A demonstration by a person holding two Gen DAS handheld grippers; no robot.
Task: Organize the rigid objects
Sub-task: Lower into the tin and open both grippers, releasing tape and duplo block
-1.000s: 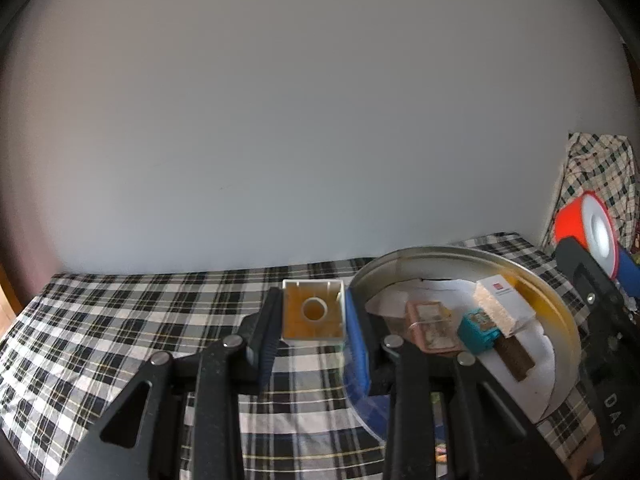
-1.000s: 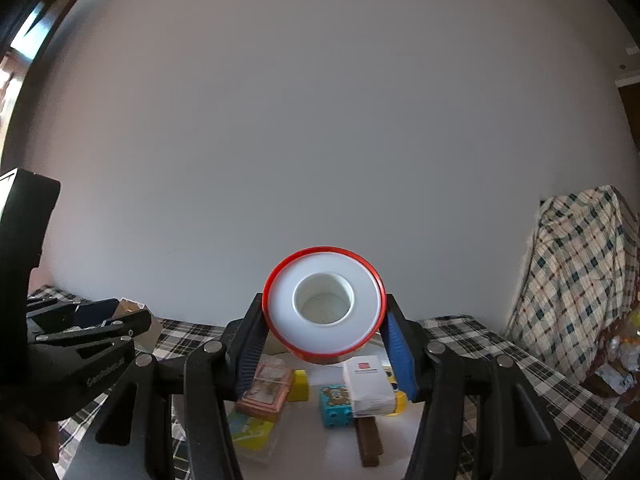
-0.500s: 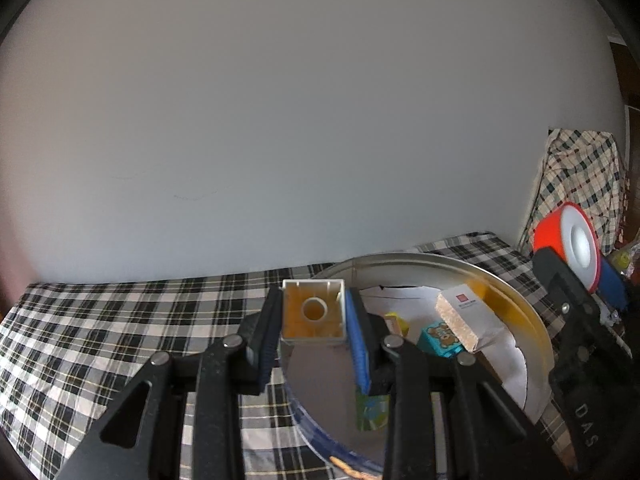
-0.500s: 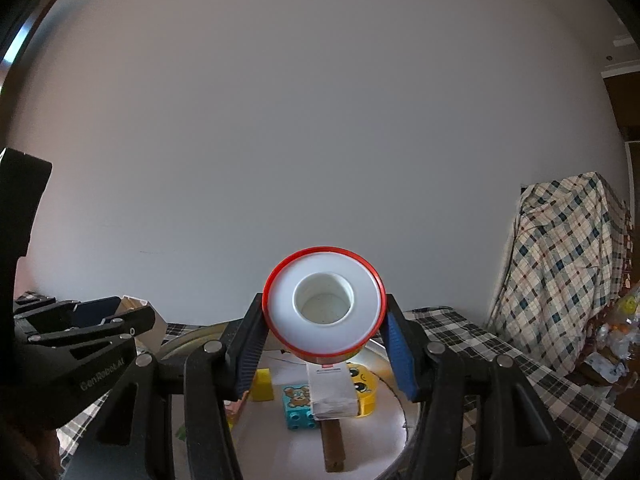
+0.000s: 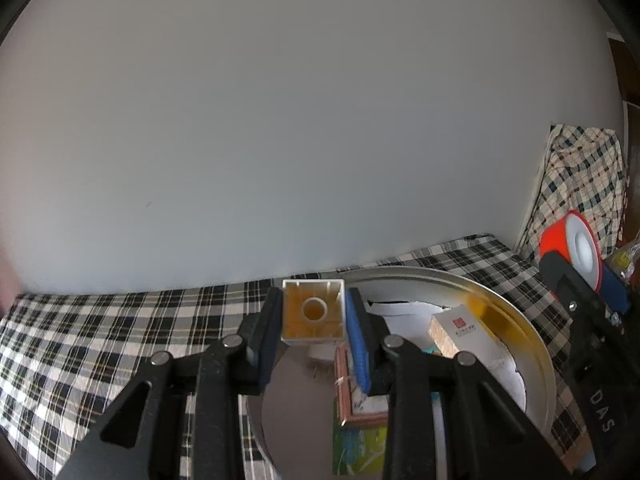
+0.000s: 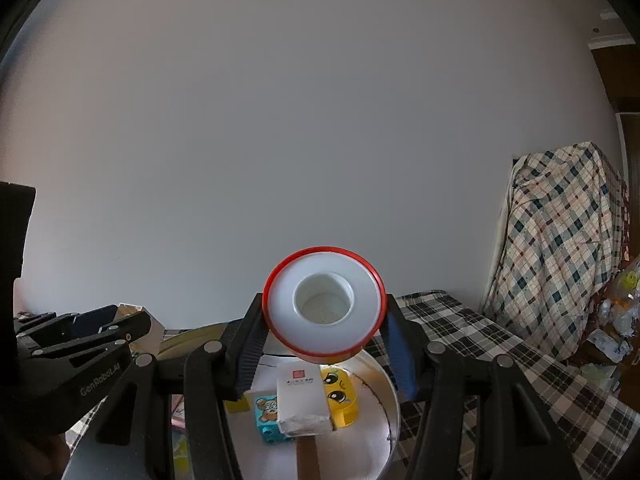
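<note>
My left gripper (image 5: 313,320) is shut on a small white block with a yellow hollow underside (image 5: 313,314), held over the near-left rim of a round metal tin (image 5: 532,344). My right gripper (image 6: 324,336) is shut on a red and white tape roll (image 6: 324,310), held above the same tin (image 6: 390,404); that roll (image 5: 572,246) shows at the right edge of the left wrist view. Inside the tin lie a white box with a red mark (image 6: 303,398), a yellow face toy (image 6: 340,396), a teal bear block (image 6: 267,414) and a framed card (image 5: 356,400).
A black and white checked cloth (image 5: 100,340) covers the table up to a plain white wall. A chair draped in plaid fabric (image 6: 560,240) stands at the right, with bags and clutter (image 6: 616,320) beside it. White paper (image 5: 400,314) lines the tin's floor.
Both grippers have moved across toward the tin with their loads. The tin now lies under the left gripper, and its contents have slid leftward and closer in the right wrist view.
</note>
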